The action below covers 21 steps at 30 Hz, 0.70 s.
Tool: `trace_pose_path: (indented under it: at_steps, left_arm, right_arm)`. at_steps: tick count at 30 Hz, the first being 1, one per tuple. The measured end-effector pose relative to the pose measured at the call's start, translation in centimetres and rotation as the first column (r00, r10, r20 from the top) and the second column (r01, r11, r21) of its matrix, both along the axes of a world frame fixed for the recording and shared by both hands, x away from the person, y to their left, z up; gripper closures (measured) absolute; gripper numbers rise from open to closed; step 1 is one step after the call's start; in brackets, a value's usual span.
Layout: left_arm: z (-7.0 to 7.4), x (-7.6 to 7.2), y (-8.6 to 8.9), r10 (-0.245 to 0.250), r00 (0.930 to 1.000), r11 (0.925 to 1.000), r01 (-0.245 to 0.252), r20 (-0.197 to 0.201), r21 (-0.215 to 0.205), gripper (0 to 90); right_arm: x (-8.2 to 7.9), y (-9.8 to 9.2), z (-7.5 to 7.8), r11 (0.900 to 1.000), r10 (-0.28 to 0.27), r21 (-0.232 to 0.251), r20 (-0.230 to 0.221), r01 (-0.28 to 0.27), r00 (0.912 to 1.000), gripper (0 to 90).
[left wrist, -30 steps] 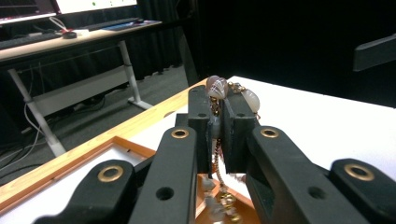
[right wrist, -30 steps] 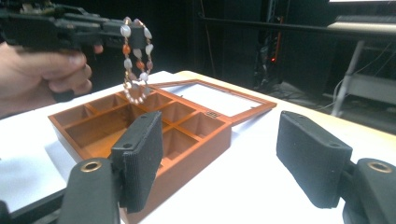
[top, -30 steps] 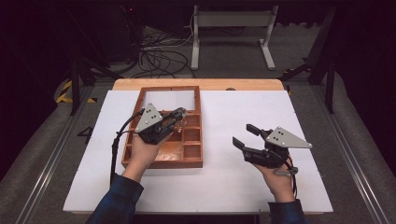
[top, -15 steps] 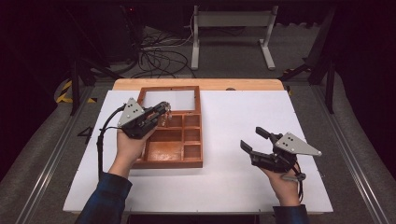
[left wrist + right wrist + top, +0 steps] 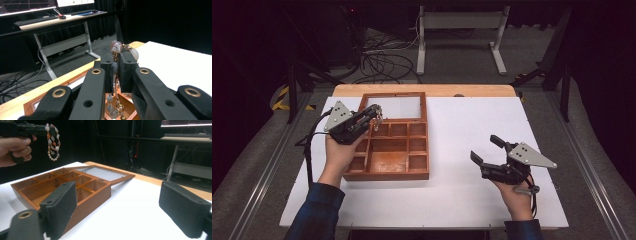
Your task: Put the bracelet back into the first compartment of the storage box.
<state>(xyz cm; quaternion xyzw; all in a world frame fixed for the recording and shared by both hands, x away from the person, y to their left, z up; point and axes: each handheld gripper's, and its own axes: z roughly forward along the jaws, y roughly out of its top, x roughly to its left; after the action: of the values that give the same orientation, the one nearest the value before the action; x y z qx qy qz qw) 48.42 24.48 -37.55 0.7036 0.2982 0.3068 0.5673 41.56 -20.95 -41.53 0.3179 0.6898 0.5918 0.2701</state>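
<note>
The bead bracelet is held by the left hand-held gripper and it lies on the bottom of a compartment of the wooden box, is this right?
Not quite. The left hand-held gripper does hold the bead bracelet, but it does not lie in a compartment: the right gripper view shows it hanging in the air above the open wooden box.

White-topped table (image 5: 472, 150) w/ a bare wood strip along the far edge, 12 o'clock. Wooden compartment box (image 5: 392, 152) sits directly on it, approx 9 o'clock of centre; its glass lid (image 5: 394, 106) lies open flat toward 12 o'clock.
</note>
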Motion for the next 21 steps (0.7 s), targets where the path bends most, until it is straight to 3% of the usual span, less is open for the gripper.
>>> trace_pose_path:
  at_steps: [17, 21]
  left_arm:
    - [-0.9, 1.4, 2.4, 0.073, 0.997, 0.9971, -0.072, -0.027, 0.022, 84.1]
    - [-1.2, 1.8, 2.9, 0.08, 0.996, 0.9968, -0.08, -0.038, 0.008, 84.0]
  right_arm:
    - [0.5, 0.2, -0.5, 1.0, 0.018, -0.01, -0.032, -0.018, 0.9993, 8.2]
    - [0.5, 0.2, -0.5, 1.0, 0.018, -0.013, -0.036, -0.018, 0.9992, 7.3]
